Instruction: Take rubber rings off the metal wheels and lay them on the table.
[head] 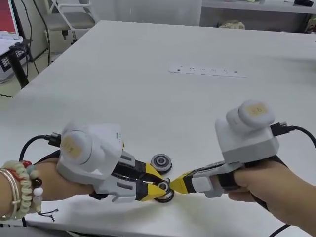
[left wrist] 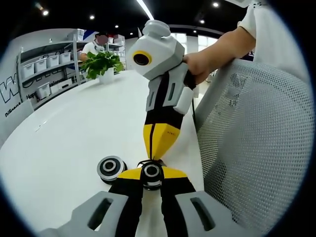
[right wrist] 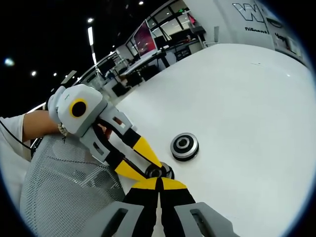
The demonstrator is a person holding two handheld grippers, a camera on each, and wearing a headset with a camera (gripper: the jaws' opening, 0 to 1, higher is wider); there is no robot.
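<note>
Centrally, left gripper jaws clamp a metal wheel with black rubber ring on white desk; right gripper jaws, closed, meet its rim. Second wheel just beside; white power strip well apart.

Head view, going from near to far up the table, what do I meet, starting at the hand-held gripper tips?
Gripped wheel in the left hand-held gripper → loose wheel → white power strip.

Office lab: bin shelves, monitors.
</note>
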